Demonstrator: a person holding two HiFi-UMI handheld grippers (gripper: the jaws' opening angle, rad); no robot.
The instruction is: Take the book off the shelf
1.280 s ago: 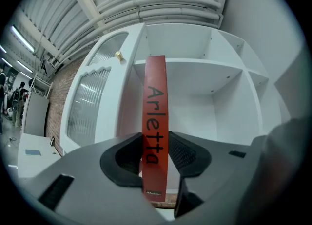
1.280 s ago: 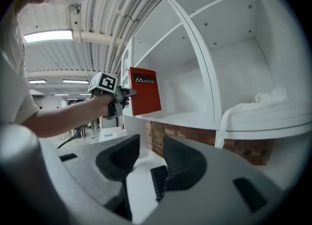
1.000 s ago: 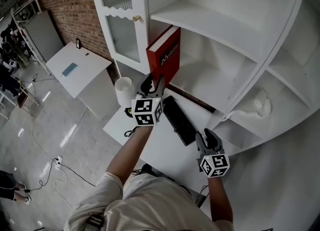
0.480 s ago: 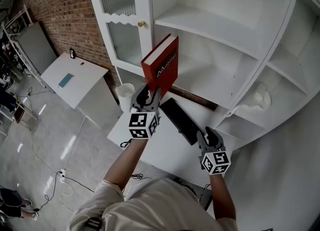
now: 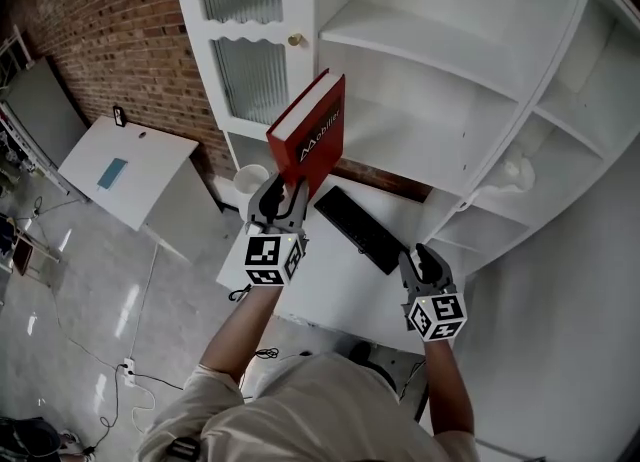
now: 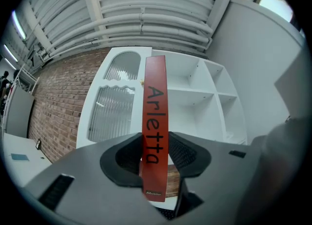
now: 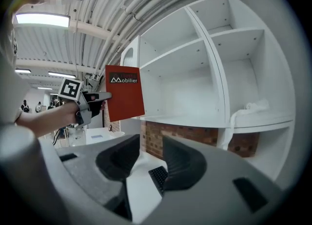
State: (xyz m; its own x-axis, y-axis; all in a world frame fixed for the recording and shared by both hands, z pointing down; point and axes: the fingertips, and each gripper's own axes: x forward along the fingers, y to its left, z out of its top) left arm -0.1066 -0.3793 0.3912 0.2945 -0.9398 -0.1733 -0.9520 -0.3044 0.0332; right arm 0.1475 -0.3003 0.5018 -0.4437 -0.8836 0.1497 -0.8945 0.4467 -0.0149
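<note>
The fingers of the left gripper pinch the lower end of the spine of the red book. The book stands upright in the air, out of the white shelf unit and just in front of it. The right gripper has its fingers a little apart with nothing between them, above the white tabletop, near a black keyboard.

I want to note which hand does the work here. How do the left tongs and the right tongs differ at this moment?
The left tongs are shut on the red book, near its lower end; the right tongs stand open with nothing between them. In the head view the left tongs are higher, in front of the white shelves; the right tongs are lower, near the black keyboard. Both carry a marker cube, and a hand holds each.
</note>
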